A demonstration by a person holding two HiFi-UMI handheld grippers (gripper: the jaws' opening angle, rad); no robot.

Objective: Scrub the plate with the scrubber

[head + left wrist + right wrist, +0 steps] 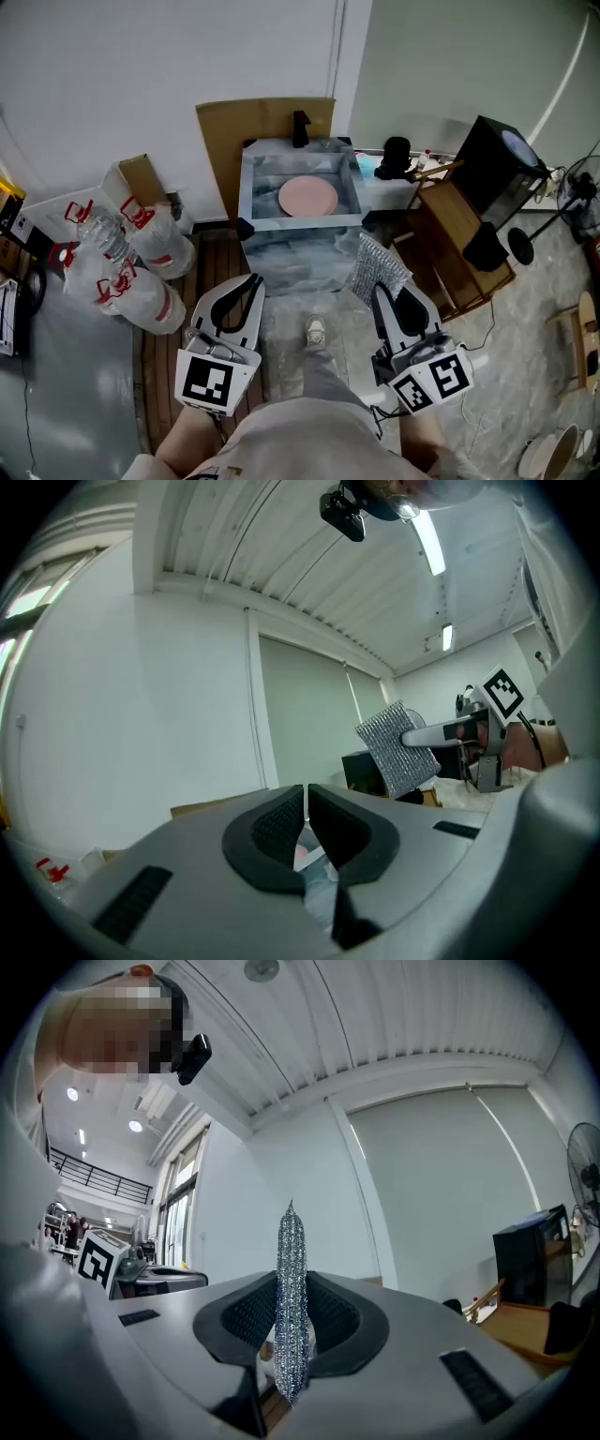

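No legible text, labels, numbers or signs

Basin (250, 192) top open above plate (307, 196); tap (301, 128) at back rim; bottles (127, 267) crowd left, wooden rack (464, 248) right

Left gripper (306, 810), jaws together, scrubber (397, 748) beyond

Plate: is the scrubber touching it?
No: the plate lies in the sink, while the scrubber is clamped in the right gripper, clearly apart from it.
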